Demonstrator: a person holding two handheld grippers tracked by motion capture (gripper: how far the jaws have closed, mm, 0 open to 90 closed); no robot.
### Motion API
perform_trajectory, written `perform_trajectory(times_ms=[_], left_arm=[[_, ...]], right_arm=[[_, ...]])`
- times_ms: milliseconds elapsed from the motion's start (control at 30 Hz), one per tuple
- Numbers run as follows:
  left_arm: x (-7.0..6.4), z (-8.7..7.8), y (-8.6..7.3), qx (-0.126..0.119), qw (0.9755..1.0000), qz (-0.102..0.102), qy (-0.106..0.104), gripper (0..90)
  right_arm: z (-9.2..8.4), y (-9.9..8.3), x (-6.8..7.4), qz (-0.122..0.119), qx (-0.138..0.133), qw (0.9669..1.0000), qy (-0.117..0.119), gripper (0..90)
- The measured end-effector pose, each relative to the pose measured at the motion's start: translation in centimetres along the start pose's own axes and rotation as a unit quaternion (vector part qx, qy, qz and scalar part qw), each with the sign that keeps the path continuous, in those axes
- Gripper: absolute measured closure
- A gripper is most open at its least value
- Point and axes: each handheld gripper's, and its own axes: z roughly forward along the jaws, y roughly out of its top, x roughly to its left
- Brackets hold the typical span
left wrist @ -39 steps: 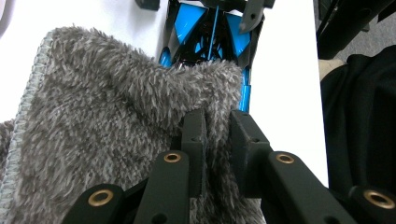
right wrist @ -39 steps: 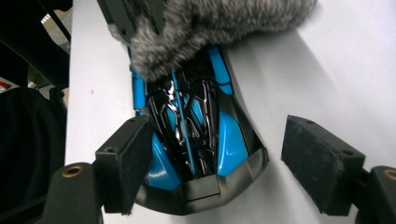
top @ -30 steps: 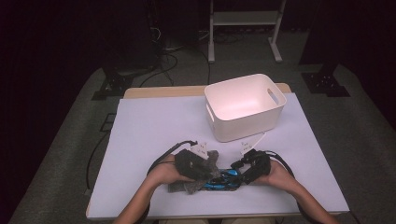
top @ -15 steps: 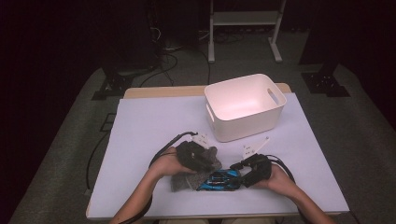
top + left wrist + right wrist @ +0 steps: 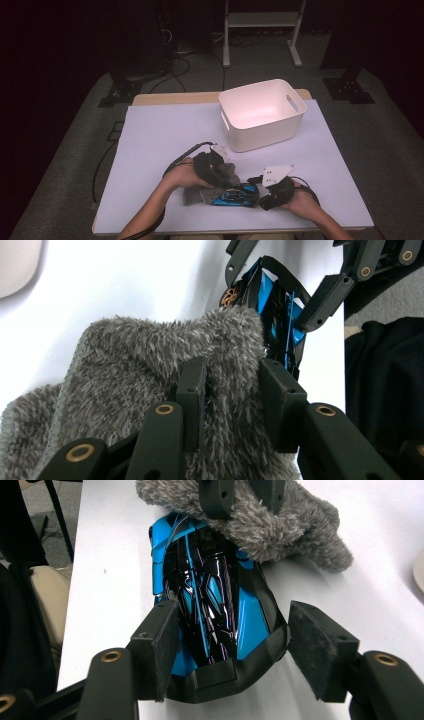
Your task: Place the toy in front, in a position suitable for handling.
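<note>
A blue-and-black toy car (image 5: pixel 236 195) is lying on the white table cover (image 5: pixel 160 145) in the lower middle of the high view, its left end lying under a grey fluffy cloth (image 5: pixel 207 192); in the right gripper view the car (image 5: pixel 210 595) is running up the centre of the frame, with the cloth (image 5: pixel 270 522) draped over its far end at the top.

The left gripper (image 5: pixel 216 167) is sitting over the cloth just left of centre in the high view; in the left gripper view its two black pads (image 5: pixel 196 390) are pressing a raised fold of the cloth (image 5: pixel 165 365) between them at a narrow gap, and the jaws have just been opening slightly (the fold is lying between them, still pinched); the car (image 5: pixel 272 305) is showing beyond the cloth at the upper right of that frame.

The right gripper (image 5: pixel 265 192) is lying at the car's right end in the high view; in its own view the jaws are standing either side of the car's near end, the left pad (image 5: pixel 160 645) touching the body, the right pad apart from it, having just been closing a little.

A white bin (image 5: pixel 260 114) is standing above and right of centre in the high view, well apart from the car; the person's forearms (image 5: pixel 150 215) are entering from the bottom edge.
</note>
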Motion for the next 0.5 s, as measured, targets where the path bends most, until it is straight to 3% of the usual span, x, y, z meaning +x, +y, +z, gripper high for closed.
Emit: perform_trajectory(times_ms=[300,400,500], left_arm=[[-0.8,-0.4,-0.1,0.001,0.9997,0.024,0.009,70.1],[-1.4,-0.8,0.0,-0.003,0.9993,0.036,0.0,71.0],[-2.1,-1.1,-0.2,-0.007,0.999,0.044,0.003,71.0]], right_arm=[[-0.2,0.0,0.5,-0.008,-0.005,0.9999,-0.012,36.0],[-0.2,0.3,0.0,0.013,0.024,0.9995,0.018,29.0],[-0.1,0.0,-0.3,0.038,0.026,0.9982,0.039,30.0]])
